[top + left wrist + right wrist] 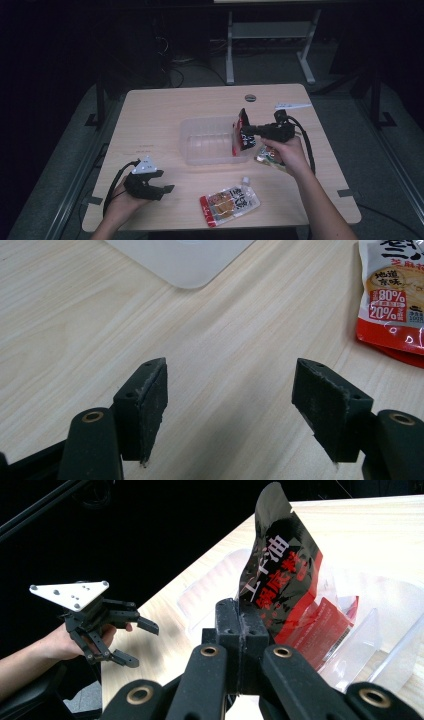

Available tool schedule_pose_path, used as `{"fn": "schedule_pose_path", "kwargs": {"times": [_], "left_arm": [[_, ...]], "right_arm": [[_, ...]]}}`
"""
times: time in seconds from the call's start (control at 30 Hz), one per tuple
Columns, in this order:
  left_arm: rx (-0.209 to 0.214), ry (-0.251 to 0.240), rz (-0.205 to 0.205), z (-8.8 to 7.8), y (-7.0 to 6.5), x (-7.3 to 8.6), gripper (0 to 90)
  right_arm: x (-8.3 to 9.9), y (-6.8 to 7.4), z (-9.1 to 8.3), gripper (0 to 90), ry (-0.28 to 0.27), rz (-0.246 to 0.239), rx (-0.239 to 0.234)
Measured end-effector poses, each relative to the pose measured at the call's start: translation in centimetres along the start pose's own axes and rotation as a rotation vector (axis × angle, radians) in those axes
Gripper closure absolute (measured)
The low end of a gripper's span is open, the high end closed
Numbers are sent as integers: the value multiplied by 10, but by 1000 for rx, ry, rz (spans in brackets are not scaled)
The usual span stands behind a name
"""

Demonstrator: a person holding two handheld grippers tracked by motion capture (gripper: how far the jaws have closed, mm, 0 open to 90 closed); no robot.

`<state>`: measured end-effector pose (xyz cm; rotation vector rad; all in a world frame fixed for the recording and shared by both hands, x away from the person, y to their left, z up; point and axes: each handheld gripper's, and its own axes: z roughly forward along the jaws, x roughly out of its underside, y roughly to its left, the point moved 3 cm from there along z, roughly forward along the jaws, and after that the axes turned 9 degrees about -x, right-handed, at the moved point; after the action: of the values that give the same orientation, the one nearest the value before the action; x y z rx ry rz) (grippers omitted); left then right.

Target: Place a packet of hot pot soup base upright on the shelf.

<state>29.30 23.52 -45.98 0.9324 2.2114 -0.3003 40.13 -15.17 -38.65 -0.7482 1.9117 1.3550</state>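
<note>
The black-and-red foil sauce packet (285, 580) hangs pinched by its edge in the right gripper (240, 630), whose jaws are closed on it, held over the clear plastic tray (200, 145) for dropping in; the left gripper (230, 405) waits with jaws wide.

"80%" and "20%" on the red-and-white pouch (392, 295); Chinese characters on the black-and-red packet (287, 580)

Glossy black-and-red foil sauce pouch (287, 580); clear, smooth plastic container (207, 142); pale matt wood-grain tabletop (220, 350); worn, matt black rubber pads (322, 407) on the left hand-held gripper (230, 410).
</note>
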Motion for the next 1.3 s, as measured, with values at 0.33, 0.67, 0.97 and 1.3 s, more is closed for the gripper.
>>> {"fn": "schedule_pose_path", "kwargs": {"times": [0.33, 0.67, 0.97, 1.3], "left_arm": [[10, 15, 8, 2, -1, 1, 302], [17, 24, 8, 3, -1, 2, 302], [18, 26, 14, 4, -2, 2, 302], [24, 25, 30, 5, -3, 2, 276]], "right_arm": [[3, -13, 8, 893, 26, 23, 37], [4, -16, 14, 818, 15, 9, 61], [2, -8, 3, 617, 14, -30, 75], [7, 13, -20, 364, 41, -141, 168]]}}
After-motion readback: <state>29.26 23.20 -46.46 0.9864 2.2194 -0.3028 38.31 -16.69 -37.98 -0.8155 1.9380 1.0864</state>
